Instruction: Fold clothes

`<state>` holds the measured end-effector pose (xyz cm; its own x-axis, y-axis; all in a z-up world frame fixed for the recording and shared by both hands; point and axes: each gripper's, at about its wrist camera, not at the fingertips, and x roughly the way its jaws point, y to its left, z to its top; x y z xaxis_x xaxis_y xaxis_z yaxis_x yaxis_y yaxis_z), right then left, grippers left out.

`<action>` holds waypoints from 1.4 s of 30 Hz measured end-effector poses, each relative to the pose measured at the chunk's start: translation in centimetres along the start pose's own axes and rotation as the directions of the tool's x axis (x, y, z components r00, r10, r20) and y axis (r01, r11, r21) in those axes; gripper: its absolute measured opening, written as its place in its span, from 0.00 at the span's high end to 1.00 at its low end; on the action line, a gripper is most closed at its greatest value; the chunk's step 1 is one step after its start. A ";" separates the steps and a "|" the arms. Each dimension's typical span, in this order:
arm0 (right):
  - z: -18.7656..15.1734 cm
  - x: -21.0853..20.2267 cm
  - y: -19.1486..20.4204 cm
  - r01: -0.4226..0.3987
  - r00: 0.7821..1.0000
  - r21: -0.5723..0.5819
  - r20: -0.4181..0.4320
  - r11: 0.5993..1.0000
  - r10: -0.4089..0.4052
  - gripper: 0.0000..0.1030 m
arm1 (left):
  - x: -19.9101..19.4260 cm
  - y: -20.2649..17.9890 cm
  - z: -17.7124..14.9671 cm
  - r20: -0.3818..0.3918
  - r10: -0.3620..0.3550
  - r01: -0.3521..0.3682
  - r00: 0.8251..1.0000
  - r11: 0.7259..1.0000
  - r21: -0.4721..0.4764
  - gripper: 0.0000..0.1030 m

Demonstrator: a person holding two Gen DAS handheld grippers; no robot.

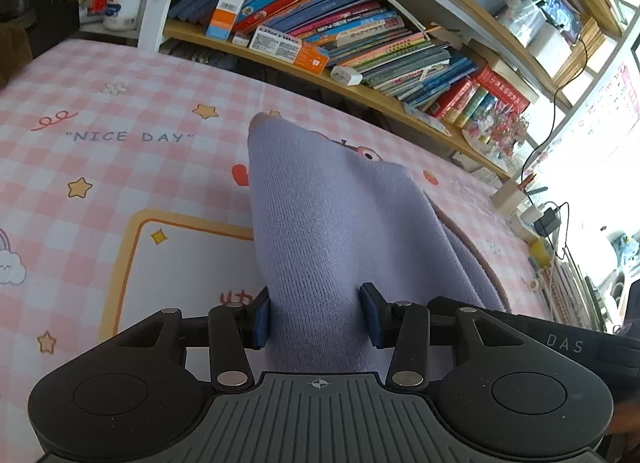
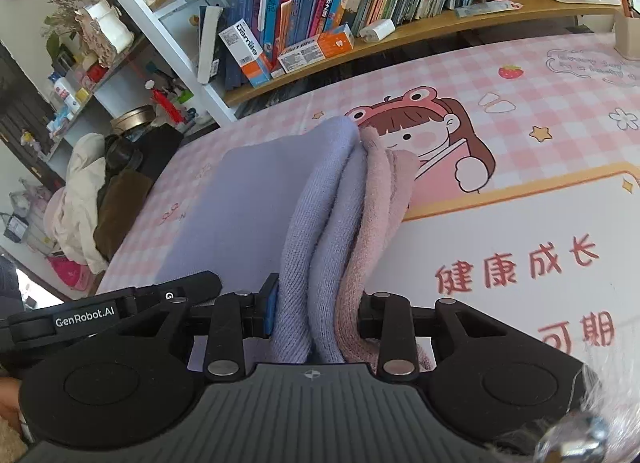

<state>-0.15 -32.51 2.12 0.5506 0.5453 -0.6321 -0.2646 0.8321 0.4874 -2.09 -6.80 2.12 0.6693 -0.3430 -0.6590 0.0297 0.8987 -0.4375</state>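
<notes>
both grippers (image 1: 314,317) (image 2: 316,313) clamping lilac garment (image 1: 320,223) (image 2: 256,207), right pad hidden

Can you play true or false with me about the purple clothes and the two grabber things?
1. Both grabbers are pinching cloth. True: the left gripper and the right gripper are each shut on the lavender garment.
2. The garment is only purple. False: it shows pink fleecy layers too.
3. The table mat says "NICE DAY". True.
4. The mat is green with stripes. False: it is pink and white checks.
5. The shelf behind holds books. True.
</notes>
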 end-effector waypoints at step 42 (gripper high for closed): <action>-0.4 -6.5 -4.3 -0.080 0.992 -0.010 0.097 0.997 0.081 0.70 | -2.0 -7.7 -1.7 0.079 0.030 -0.036 0.996 0.996 0.076 0.58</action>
<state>-2.91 -39.58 3.87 0.6017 0.5984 -0.5290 -0.3160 0.7866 0.5305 -4.92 -13.54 5.74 0.7264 -0.2932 -0.6216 0.0621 0.9288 -0.3655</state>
